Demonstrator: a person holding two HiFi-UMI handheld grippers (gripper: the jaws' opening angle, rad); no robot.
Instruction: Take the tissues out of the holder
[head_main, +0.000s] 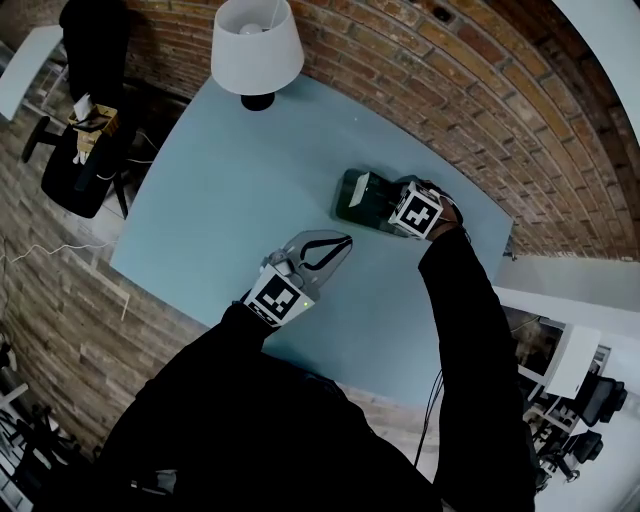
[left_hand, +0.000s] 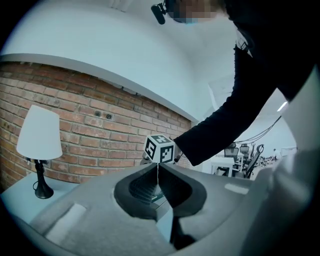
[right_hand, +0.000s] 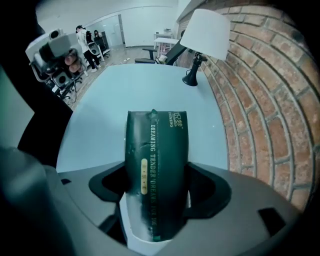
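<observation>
Counter (head_main: 230, 190), pale blue, against brick wall. Carried white-shaded lamp (head_main: 257, 50) at far end, dark green tissue pack (head_main: 355, 198) near wall side.

Left claw (left_hand: 158, 172) level, jaws together; right claw (right_hand: 158, 187) pointing down, jaws clamped wide.

Black long sleeves (head_main: 468, 330), grey claws (head_main: 343, 242) — black-and-white marker cubes (head_main: 277, 297)
</observation>
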